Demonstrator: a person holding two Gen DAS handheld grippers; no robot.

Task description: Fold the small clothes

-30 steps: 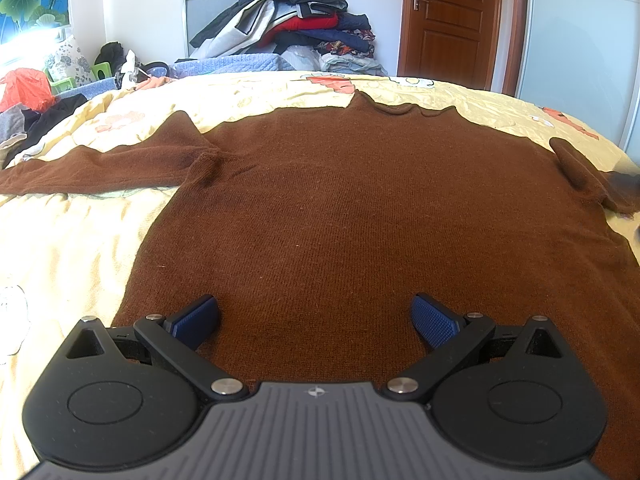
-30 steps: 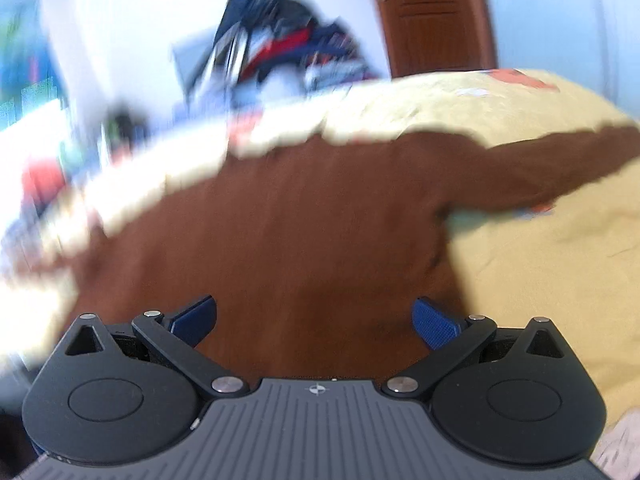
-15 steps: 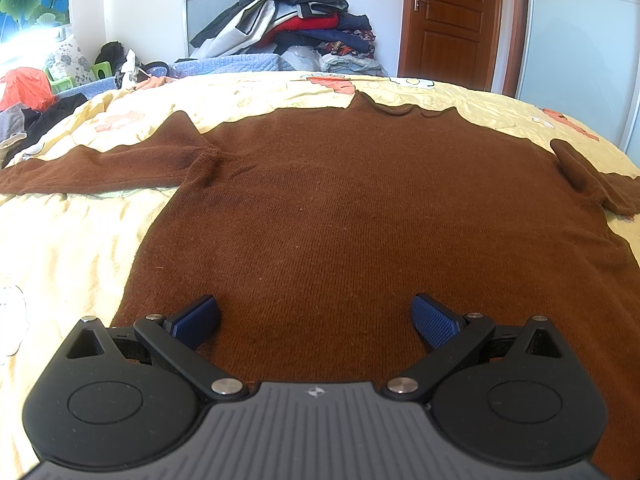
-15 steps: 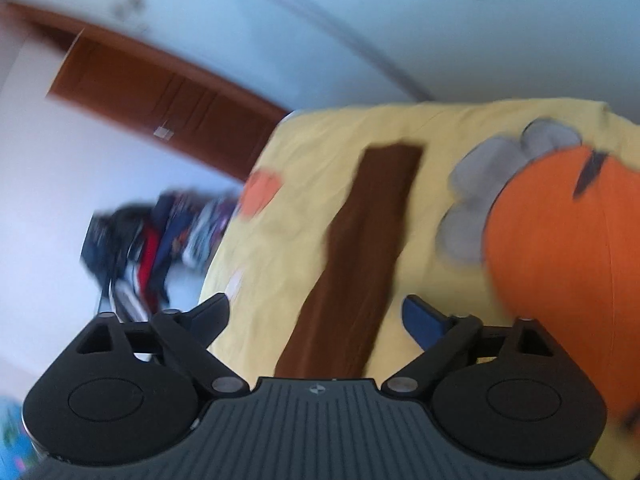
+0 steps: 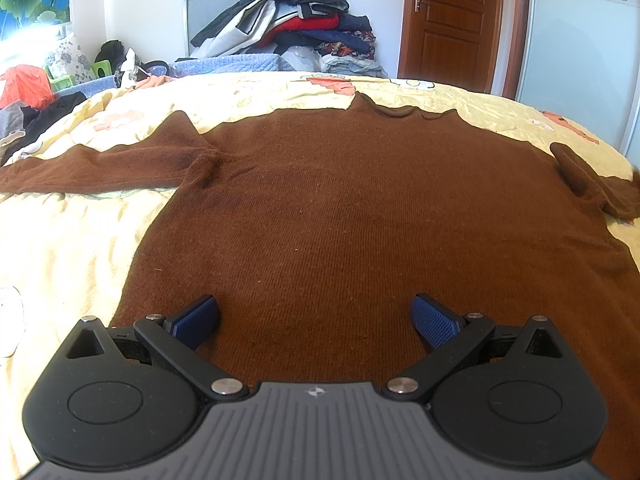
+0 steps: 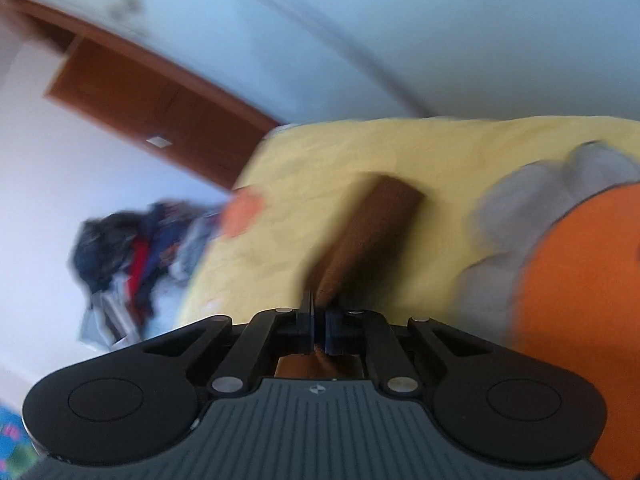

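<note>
Brown sweater [image 5: 360, 200] flat on yellow bed [image 5: 60, 248]. Left gripper [image 5: 316, 320] jaws wide over hem. Right gripper [image 6: 318, 320] jaws clamped on sleeve [image 6: 372, 232] near bed's edge.

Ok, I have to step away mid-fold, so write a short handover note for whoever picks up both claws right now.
Left claw: open, holding nothing, poised over the lower body of the brown sweater.
Right claw: shut on the right sleeve partway along it; the cuff end lies ahead on the yellow bedspread.
Sweater: spread flat on the bed, collar at the far side, left sleeve stretched straight out.
Done: garment laid out, right sleeve gripped.
Left: no fold shows yet. Probably bring the right sleeve across the body, then the left sleeve, then fold the body.
</note>
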